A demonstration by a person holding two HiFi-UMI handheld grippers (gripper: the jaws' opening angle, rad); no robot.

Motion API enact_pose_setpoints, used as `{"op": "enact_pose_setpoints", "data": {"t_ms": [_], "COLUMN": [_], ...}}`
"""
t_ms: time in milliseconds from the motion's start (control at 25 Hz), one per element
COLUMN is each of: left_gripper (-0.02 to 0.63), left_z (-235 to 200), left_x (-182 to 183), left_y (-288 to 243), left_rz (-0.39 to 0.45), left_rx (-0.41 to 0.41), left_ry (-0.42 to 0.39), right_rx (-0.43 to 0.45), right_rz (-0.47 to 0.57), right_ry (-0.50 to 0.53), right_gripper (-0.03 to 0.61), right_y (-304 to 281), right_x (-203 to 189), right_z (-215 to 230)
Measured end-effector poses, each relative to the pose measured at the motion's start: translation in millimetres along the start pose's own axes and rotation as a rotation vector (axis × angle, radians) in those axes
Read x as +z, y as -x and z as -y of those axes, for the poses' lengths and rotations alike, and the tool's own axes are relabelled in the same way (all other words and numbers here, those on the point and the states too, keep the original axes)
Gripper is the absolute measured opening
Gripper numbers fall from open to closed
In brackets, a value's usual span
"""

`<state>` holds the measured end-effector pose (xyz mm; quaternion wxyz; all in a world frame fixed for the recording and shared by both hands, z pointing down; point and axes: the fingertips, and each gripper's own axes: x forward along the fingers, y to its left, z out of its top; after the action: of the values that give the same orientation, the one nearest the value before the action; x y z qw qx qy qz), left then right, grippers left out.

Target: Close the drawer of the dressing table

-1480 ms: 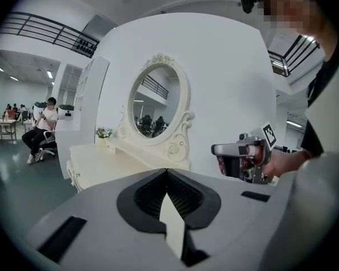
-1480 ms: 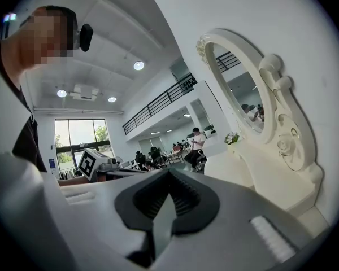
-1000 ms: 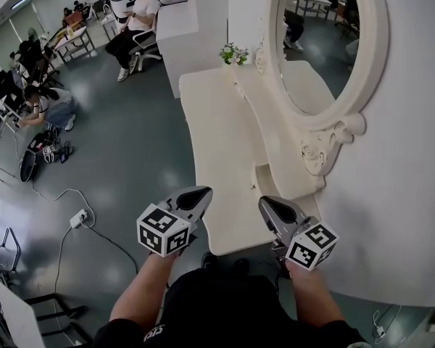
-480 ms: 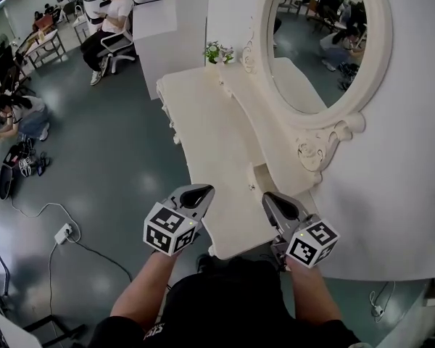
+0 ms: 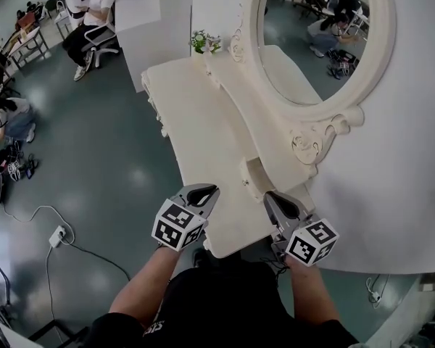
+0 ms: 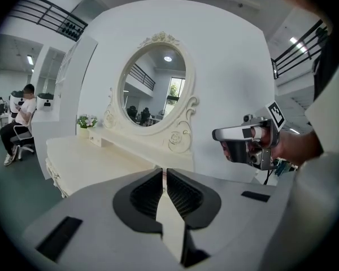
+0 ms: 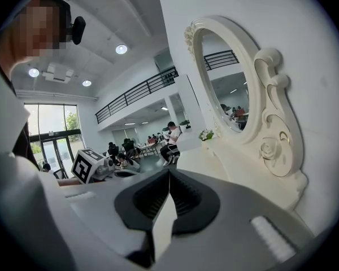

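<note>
**Head view.** Seen from above, a person's two arms reach forward, each hand holding a gripper. The left gripper (image 5: 205,191) hangs over the near front edge of a cream dressing table (image 5: 203,129). The right gripper (image 5: 270,197) is just beside what looks like a small drawer (image 5: 252,178). The drawer juts out from the near end of the raised shelf under the mirror. Whether the gripper touches it cannot be told. The oval mirror (image 5: 312,35), in a carved frame, stands against a white wall (image 5: 406,158). A small pot of flowers (image 5: 205,43) sits at the table's far end. Left of the table is a grey floor (image 5: 116,165) with a cable running to a power strip (image 5: 56,236). A seated person (image 5: 90,13) is at a desk at the far end.

**Left gripper view.** The left gripper's jaws are pressed together with nothing between them. Beyond them lie the tabletop, the mirror and the flowers. The right gripper, held in a hand, shows at the right in front of the wall. The gripper's own body hides the drawer.

**Right gripper view.** The right gripper's jaws are also clenched, with only a thin slit between them and nothing in it. The left gripper's marker cube shows at the left. The mirror's frame, with a carved rose, fills the right side. Behind is a tall, bright room with a balcony railing (image 7: 135,95) and round ceiling lights (image 7: 121,49).
</note>
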<state>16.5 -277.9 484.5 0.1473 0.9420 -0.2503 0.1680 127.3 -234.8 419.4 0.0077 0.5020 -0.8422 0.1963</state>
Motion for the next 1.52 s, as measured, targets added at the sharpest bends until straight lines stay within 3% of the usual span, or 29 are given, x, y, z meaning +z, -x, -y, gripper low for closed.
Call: {"op": "enact_pose_setpoints", "data": {"t_ms": [520, 1000, 1520], "left_gripper": [0.072, 0.100, 0.106], "left_z": [1, -3, -3], "left_x": [-25, -72, -92], "left_y": [-79, -137, -176], "left_rz": [-0.139, -0.296, -0.358], "left_rx": [-0.037, -0.087, -0.114], "left_ry": [-0.033, -0.029, -0.042], "right_rx": [0.000, 0.002, -0.036], "right_rz": [-0.043, -0.078, -0.098], "right_ry": [-0.065, -0.119, -0.152], "right_gripper": [0.026, 0.026, 0.026], "right_y": [-5, -9, 3], "right_x": [-17, -36, -48], "right_z": [53, 83, 102]}}
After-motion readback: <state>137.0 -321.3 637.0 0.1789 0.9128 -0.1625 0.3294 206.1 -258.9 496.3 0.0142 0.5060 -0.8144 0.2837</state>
